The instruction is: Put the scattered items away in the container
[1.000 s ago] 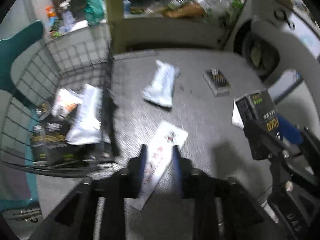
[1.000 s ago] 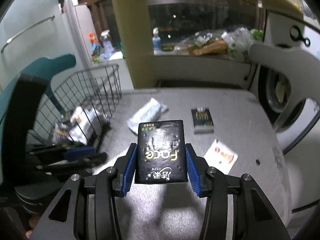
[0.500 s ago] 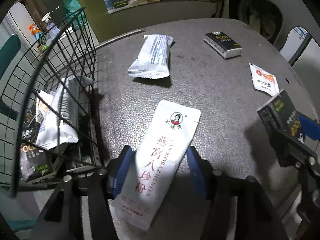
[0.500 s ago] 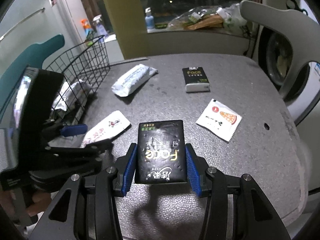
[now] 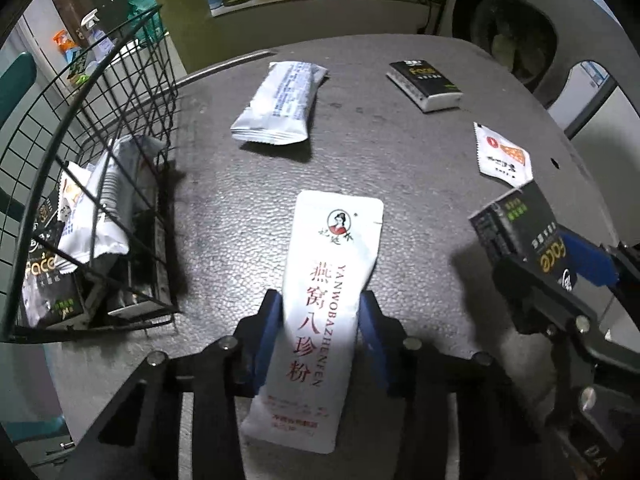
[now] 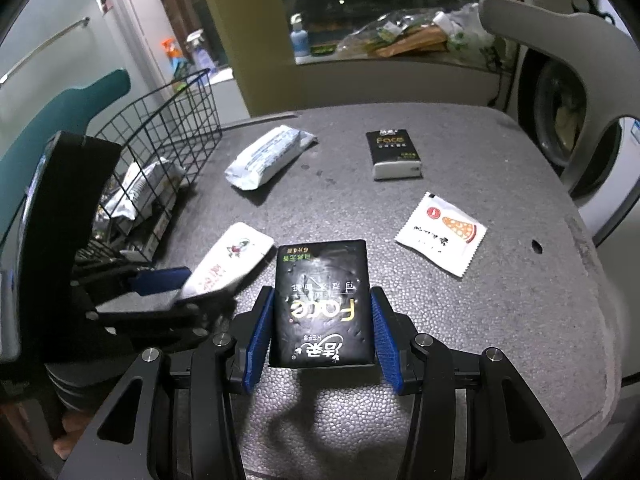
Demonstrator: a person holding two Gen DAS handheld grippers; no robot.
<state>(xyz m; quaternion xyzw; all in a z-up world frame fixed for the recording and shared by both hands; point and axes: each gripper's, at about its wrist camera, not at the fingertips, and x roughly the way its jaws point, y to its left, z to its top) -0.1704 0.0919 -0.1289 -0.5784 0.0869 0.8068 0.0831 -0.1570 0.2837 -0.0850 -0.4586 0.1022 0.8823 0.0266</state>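
Three packets lay loose on the grey table [image 5: 400,152]. The left gripper [image 5: 320,320] squeezed a long white sachet [image 5: 328,292] pointing away; the right gripper [image 6: 322,320] squeezed a black tissue pack [image 6: 322,300].

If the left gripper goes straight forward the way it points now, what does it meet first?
Probably the white and blue snack pack, lying ahead on the table. The left gripper is shut on the long white sachet, whose tip would arrive first. Height above the table is unclear, so it might pass over.
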